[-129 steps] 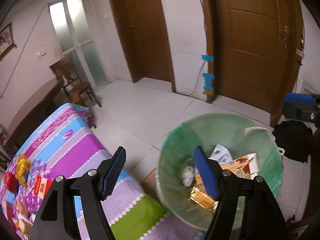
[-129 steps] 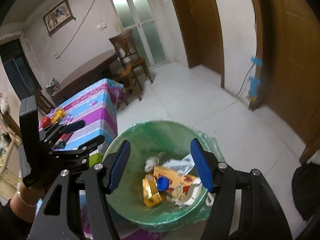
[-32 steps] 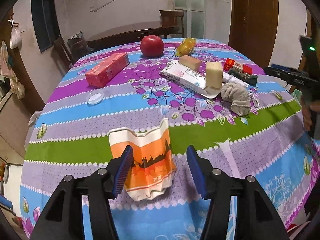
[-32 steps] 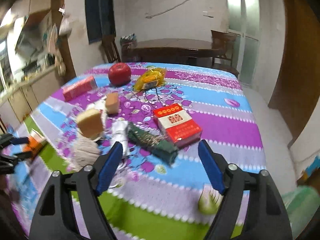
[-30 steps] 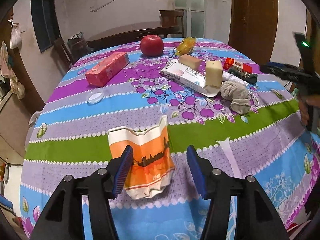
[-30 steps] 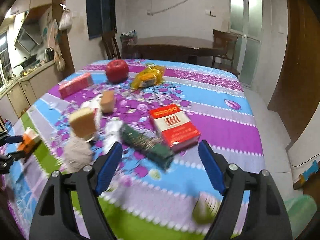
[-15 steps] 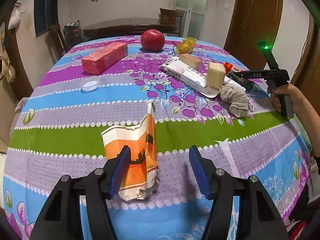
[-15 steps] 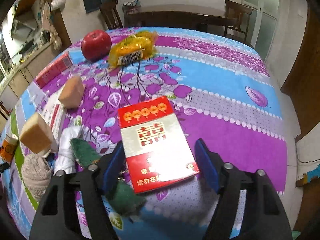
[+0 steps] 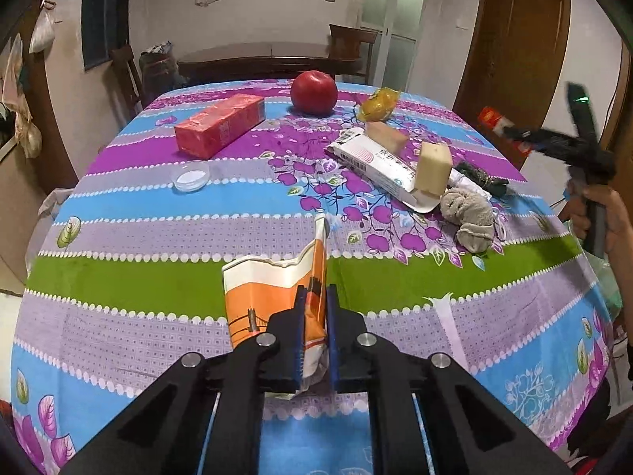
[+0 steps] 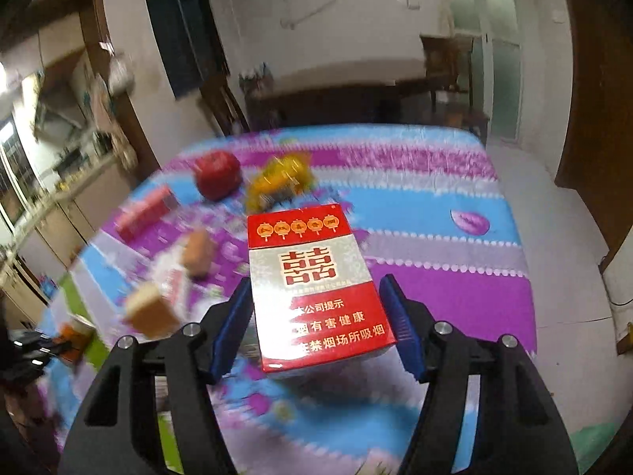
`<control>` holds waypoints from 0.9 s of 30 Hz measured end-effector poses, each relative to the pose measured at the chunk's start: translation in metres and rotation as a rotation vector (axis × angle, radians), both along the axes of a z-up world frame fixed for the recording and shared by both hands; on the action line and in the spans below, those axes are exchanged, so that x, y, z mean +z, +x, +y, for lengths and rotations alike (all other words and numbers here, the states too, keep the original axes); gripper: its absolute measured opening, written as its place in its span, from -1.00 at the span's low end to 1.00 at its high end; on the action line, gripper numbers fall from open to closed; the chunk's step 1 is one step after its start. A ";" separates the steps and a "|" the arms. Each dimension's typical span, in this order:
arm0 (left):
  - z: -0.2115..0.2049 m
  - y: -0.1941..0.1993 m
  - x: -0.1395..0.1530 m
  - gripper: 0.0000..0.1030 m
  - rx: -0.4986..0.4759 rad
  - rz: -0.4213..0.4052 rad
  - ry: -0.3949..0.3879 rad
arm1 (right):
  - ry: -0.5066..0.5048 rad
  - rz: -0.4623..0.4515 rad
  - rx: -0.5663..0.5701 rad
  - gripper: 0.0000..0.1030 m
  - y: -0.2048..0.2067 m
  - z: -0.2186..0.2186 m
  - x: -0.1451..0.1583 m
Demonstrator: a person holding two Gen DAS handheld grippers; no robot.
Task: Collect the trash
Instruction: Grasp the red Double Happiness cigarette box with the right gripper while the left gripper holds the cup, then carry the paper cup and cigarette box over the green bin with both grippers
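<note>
My left gripper [image 9: 315,334] is clenched on the crumpled orange-and-white paper cup [image 9: 273,297], its blue pads pinching the cup's right edge flat between them; the cup sits at the near edge of the table, on the green and lilac bands of the striped floral tablecloth [image 9: 118,277]. My right gripper [image 10: 316,328] has the red cigarette pack [image 10: 314,285] clamped between its blue pads, and the pack looks lifted clear of the cloth, with the table below it smeared by blur; in the left wrist view I can see the same pack [image 9: 499,126] as a red shape at the gripper's tips off the table's right edge, with the person's hand [image 9: 605,217] wrapped around the handle. Moving outward from the cup across the table, I see a balled grey sock [image 9: 470,217] to the right, and touching it the end of a long white toothpaste box [image 9: 379,166] with a pale yellow sponge block [image 9: 434,168] resting on its near end and a tan block [image 9: 385,136] at its far end. A dark green bundle [image 9: 480,176] lies just beyond the sock. On the left side are a clear round lid [image 9: 190,175] and a red carton [image 9: 219,126] lying flat. At the far end stand a red apple [image 9: 314,93] and a yellow wrapper [image 9: 379,103] just beside it.
</note>
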State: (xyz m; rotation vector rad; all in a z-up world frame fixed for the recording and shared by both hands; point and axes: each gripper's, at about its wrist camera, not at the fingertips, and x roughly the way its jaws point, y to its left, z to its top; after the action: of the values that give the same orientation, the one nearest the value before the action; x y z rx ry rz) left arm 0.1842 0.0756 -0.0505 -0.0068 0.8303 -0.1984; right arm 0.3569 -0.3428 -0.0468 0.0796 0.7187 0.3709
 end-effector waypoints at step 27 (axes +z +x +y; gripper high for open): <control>-0.161 0.019 0.094 -0.80 -0.142 -0.214 0.132 | 0.028 -0.002 -0.058 -0.60 -0.140 -0.016 0.019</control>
State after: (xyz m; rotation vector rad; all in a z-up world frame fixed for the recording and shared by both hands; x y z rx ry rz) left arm 0.2028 -0.0850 0.0437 0.1943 0.6290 -0.2727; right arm 0.2166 -0.3584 -0.0275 0.1261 0.7075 0.3258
